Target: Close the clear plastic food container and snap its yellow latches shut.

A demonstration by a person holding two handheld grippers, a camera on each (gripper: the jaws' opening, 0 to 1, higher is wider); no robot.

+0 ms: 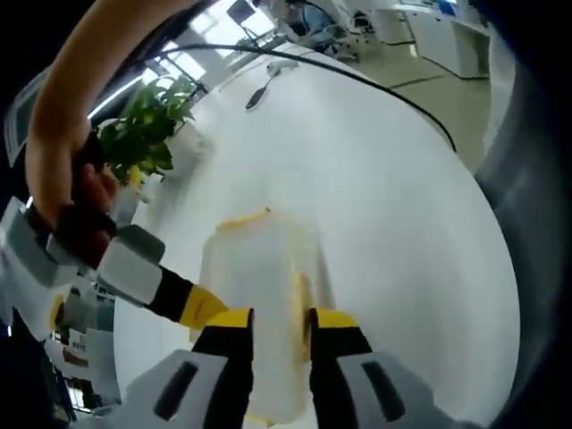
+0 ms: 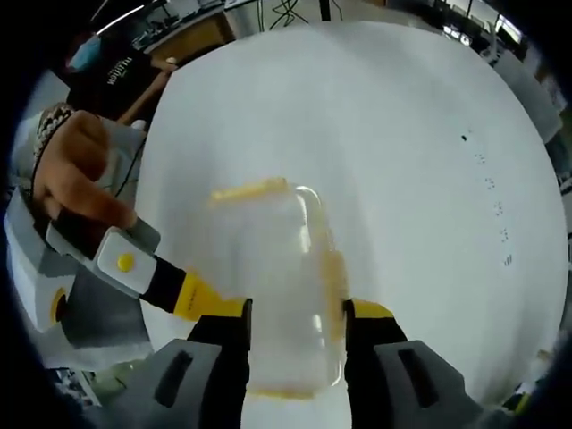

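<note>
A clear plastic container (image 1: 259, 268) with its lid on lies on the white table (image 1: 384, 206). It has yellow latches, one on its far end (image 1: 246, 217) and one along its right side (image 1: 302, 299). My left gripper (image 1: 281, 326) hovers over the lid, jaws a narrow gap apart. The other gripper (image 1: 201, 308), held by a hand (image 1: 63, 161), touches the container's left side. In the right gripper view the container (image 2: 268, 259) sits between the jaws of my right gripper (image 2: 298, 317), which press against its two long sides. The other gripper's yellow tip (image 2: 201, 299) rests by its left edge.
A potted green plant (image 1: 147, 125) stands at the table's far left edge. A black cable (image 1: 393, 89) and a spoon-like object (image 1: 259, 89) lie at the far side. The table top (image 2: 420, 152) stretches bare to the right. A person in a dark shirt (image 2: 116, 71) stands beyond it.
</note>
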